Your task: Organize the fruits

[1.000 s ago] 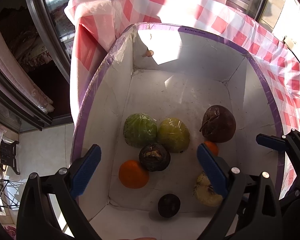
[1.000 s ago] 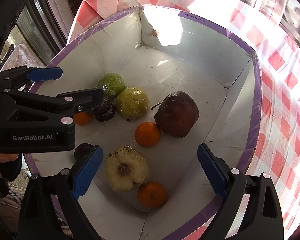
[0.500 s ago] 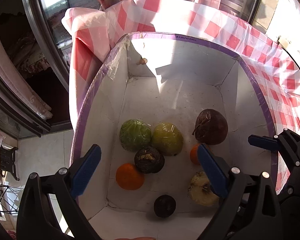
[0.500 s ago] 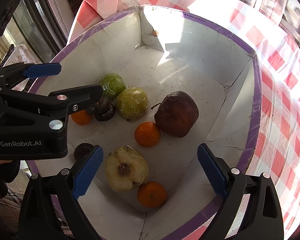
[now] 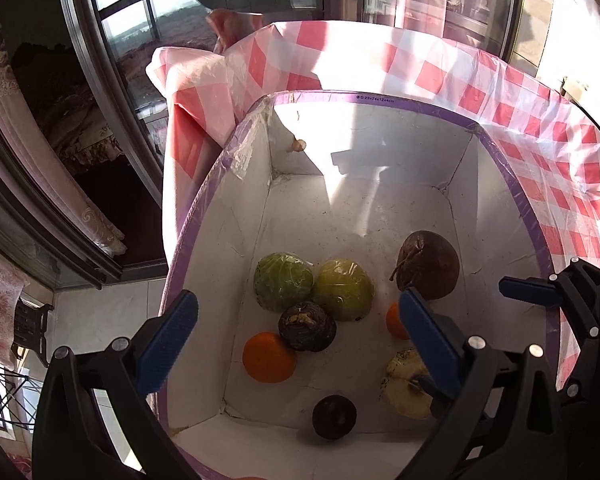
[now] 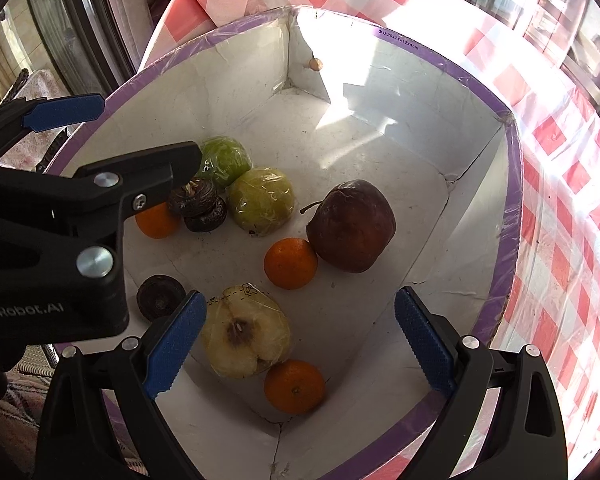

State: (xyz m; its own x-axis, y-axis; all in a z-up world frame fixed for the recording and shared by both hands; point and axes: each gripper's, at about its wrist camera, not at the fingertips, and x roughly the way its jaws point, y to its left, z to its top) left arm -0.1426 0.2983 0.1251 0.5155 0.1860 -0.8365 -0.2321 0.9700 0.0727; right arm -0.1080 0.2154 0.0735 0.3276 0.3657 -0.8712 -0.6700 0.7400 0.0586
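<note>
Inside the box: every fruit I can see lies on the floor of the white box (image 6: pixel 476 240), none on the checked cloth (image 6: pixel 572 184) over the worktop.
Progress: I judge this fits either fruit gathered into the box, or a mixed lot waiting to be sorted out of it; the pictures do not settle which.
Grouping: green fruit (image 6: pixel 224 160) and yellow-green fruit (image 6: pixel 262 206) touch; two dark wrinkled fruits (image 6: pixel 198 206) press against them; one orange (image 6: pixel 156 222) sits just beside.
Others: dark red apple (image 6: pixel 352 226) touches a second orange (image 6: pixel 290 264); halved pale fruit (image 6: pixel 246 334) touches a third orange (image 6: pixel 294 386); a small dark round fruit (image 5: pixel 334 416) lies apart.
Left gripper (image 5: pixel 296 344): fingers spread wide, holding nothing, above the fruit.
Right gripper (image 6: pixel 300 344): fingers released, empty, over the halved fruit.
Materials: box is scuffed white card with creased seams and a purple taped rim; cloth is glossy plastic.
Textures: green fruits and the halved one are wrapped in shiny film; oranges matte, pebbled; apple dull, shrivelled, stem on.
</note>
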